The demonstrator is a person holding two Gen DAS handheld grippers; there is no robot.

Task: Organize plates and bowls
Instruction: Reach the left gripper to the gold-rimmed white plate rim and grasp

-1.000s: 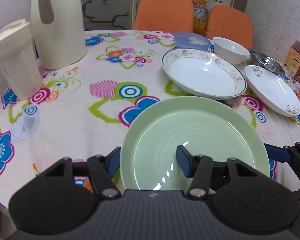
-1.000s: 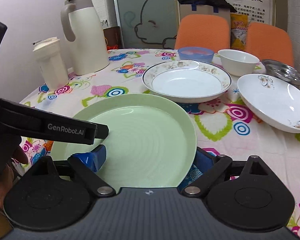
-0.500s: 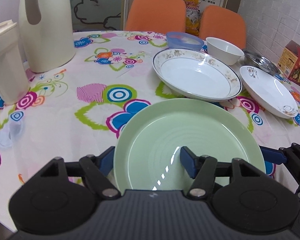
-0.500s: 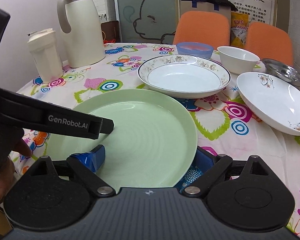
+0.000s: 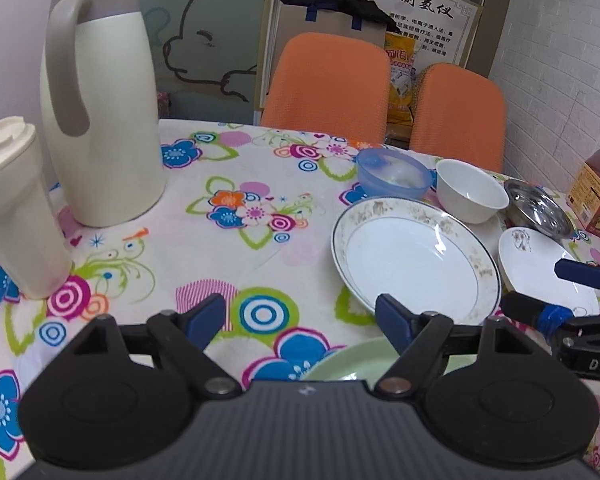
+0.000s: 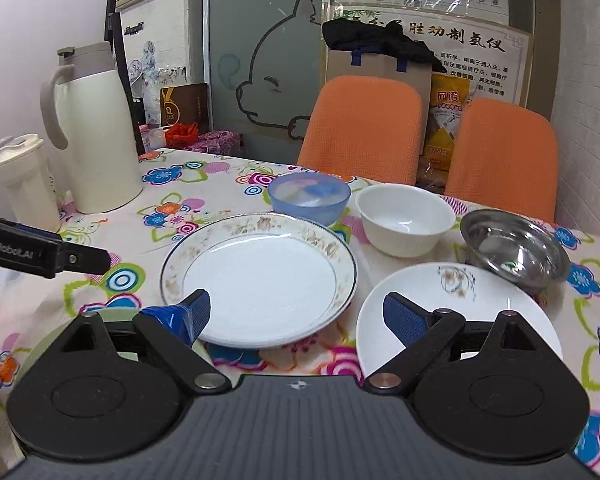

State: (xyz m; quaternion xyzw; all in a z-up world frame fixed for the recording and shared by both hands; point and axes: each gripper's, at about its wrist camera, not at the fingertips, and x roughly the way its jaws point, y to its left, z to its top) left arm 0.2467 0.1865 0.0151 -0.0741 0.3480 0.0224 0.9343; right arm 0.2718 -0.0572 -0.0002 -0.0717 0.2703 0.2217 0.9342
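Your left gripper was spread wide and held nothing, above the worktop. Your right gripper was also spread and empty, over the gold-rimmed plate. The green plate lay flat on the worktop under your left gripper, near the white plate.

Bare tablecloth left of rimmed plate

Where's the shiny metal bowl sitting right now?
The metal bowl sits far right on the table in the right wrist view, beside the white bowl and behind the small flower-sprig plate.
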